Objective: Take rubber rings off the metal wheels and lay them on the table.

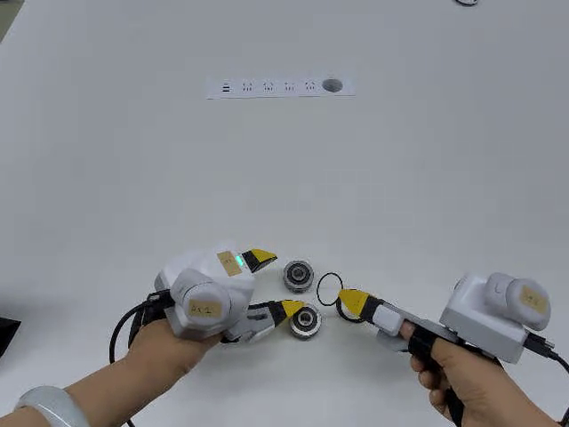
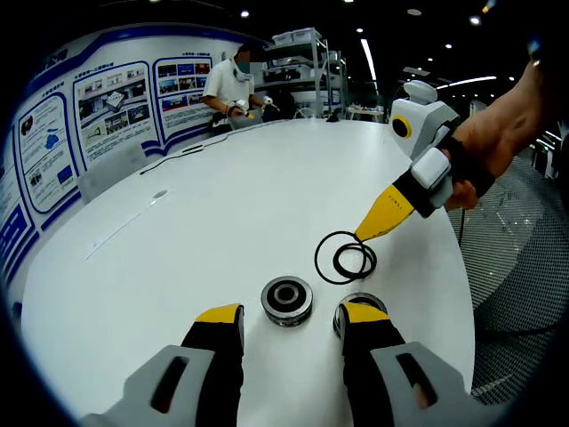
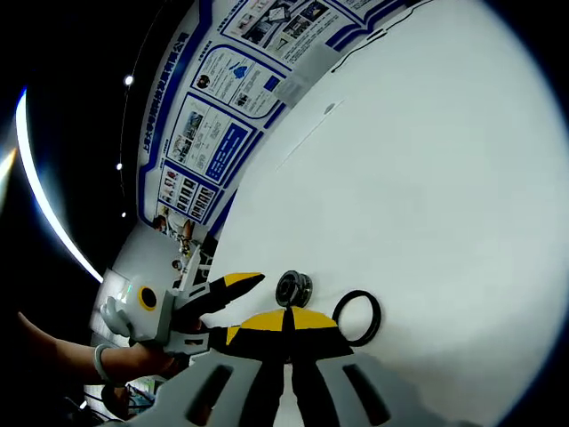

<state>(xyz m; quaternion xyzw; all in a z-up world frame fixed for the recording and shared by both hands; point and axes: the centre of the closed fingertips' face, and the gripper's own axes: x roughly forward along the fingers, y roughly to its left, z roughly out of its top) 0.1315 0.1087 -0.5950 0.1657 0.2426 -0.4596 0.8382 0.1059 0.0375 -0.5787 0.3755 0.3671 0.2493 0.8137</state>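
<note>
**Item 1.** White worktable [image 1: 373,178], with a white socket strip [image 1: 280,86] set flush at its far side.

**Item 2.** Two round steel-grey metal wheels with dark hubs, laid flat on the table near the person. The far wheel [image 1: 299,275] is seen between the spread jaws of the left gripper. The near wheel [image 1: 305,322] lies just beside that gripper's lower yellow tip and is partly hidden behind it in the left gripper view.

**Item 3.** Large thin black rubber ring [image 1: 318,289], lying flat on the table just right of the far wheel. A smaller, thicker black rubber ring [image 2: 355,277] is seen inside its outline.

**Item 4.** Left gripper [image 1: 274,284], white-bodied with black, yellow-tipped jaws. It is held low over the table, jaws released and wide apart, nothing grasped.

**Item 5.** Right gripper [image 1: 348,301], of the same make. Its jaws are clenched together, and the yellow point is set down at the edge of the rings. Whether a ring is nipped cannot be told.
</note>
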